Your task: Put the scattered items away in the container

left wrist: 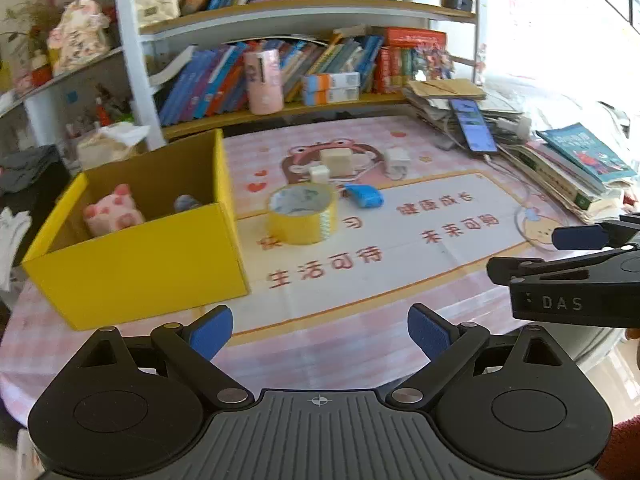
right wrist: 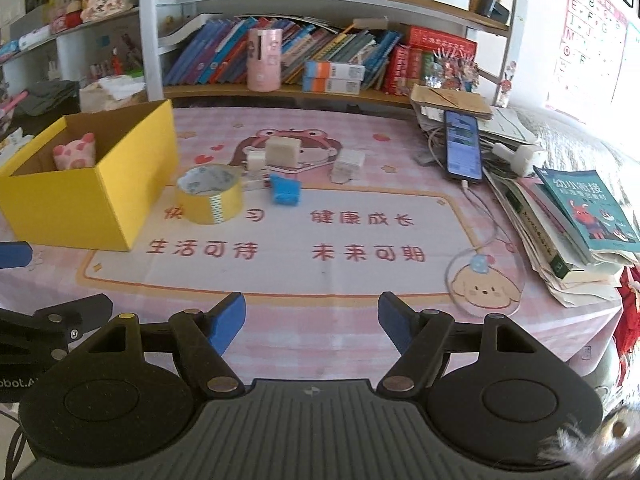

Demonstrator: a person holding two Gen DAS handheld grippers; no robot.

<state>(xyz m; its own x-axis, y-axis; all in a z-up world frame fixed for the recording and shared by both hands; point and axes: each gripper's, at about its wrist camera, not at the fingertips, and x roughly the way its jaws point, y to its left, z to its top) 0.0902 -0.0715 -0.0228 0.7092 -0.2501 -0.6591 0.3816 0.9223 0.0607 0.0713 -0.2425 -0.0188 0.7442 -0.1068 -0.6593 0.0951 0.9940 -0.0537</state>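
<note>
A pink checked table [right wrist: 360, 320] with a cartoon mat fills the room's middle, shelves of books [right wrist: 224, 52] behind it and a leaning pile of books [right wrist: 576, 220] with a phone [right wrist: 462, 146] at the right. On the left stands an open yellow box [left wrist: 136, 256], a pink pig toy [left wrist: 114, 216] and a small bluish thing inside. Just beside the box sits a roll of yellow tape [left wrist: 303, 214]; past it lie a blue object [left wrist: 364, 195], a cream block [left wrist: 336, 160] and two small white chargers with cords. The left gripper [left wrist: 320, 336] and right gripper [right wrist: 312, 322] hover over the near edge, fingers spread wide, holding nothing.
</note>
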